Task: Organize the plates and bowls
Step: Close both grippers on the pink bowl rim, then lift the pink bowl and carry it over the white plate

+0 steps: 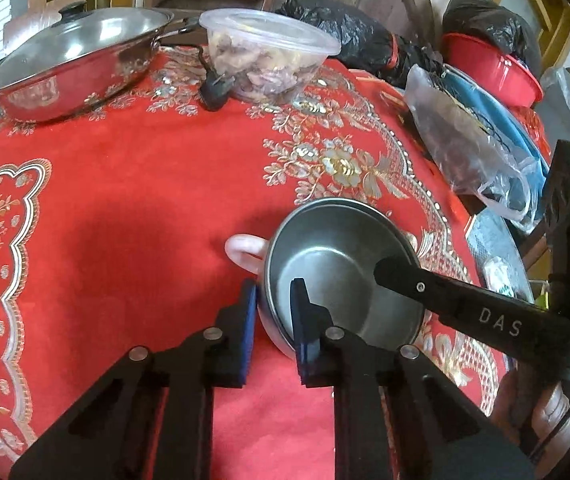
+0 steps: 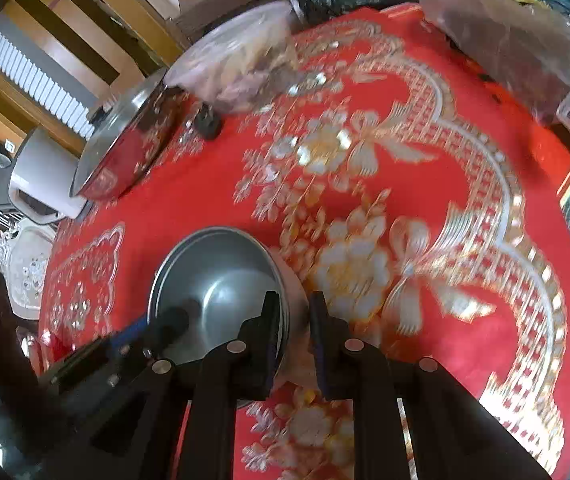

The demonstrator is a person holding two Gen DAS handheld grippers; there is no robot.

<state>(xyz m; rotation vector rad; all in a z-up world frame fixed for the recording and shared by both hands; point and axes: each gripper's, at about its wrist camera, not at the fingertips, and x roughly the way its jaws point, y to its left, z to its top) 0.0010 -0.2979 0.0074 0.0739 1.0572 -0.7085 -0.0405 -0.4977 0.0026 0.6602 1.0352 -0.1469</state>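
A steel bowl sits nested in a pale pink bowl with a loop handle on the red embroidered tablecloth. My left gripper straddles the bowls' near-left rim, one blue pad outside and one inside, shut on the wall. In the right wrist view the same steel bowl lies low and centre. My right gripper grips its right rim the same way, with the pale outer wall between the pads. One right finger reaches into the bowl in the left wrist view. The left gripper's fingers show at the bowl's left edge.
A lidded steel wok and a clear food container stand at the far side, with a black plug between them. A plastic bag, a red basin and black bags crowd the right edge.
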